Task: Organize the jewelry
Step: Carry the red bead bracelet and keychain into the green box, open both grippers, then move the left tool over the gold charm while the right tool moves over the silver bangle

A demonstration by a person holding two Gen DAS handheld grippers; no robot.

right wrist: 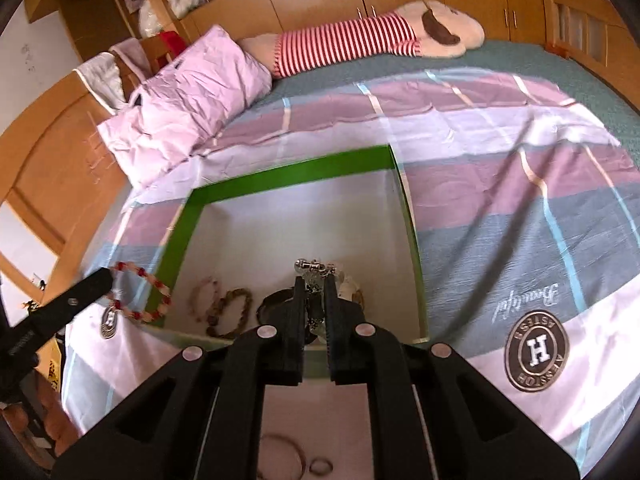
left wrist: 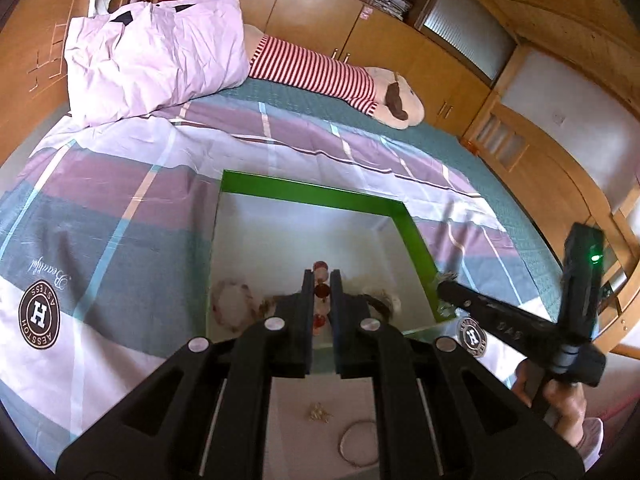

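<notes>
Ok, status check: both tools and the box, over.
Left tool shut on red bead bracelet, at box's near-left edge. Right tool shut on silver charm piece, over green box. Several bracelets already inside. Nothing blocking.

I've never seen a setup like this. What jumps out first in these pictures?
A bright green-rimmed box sits open on a plaid bedspread, bracelets lying inside. The left tongs grip a red beaded bracelet; the right tongs pinch a silvery chain. A striped plush toy lies beyond.
</notes>
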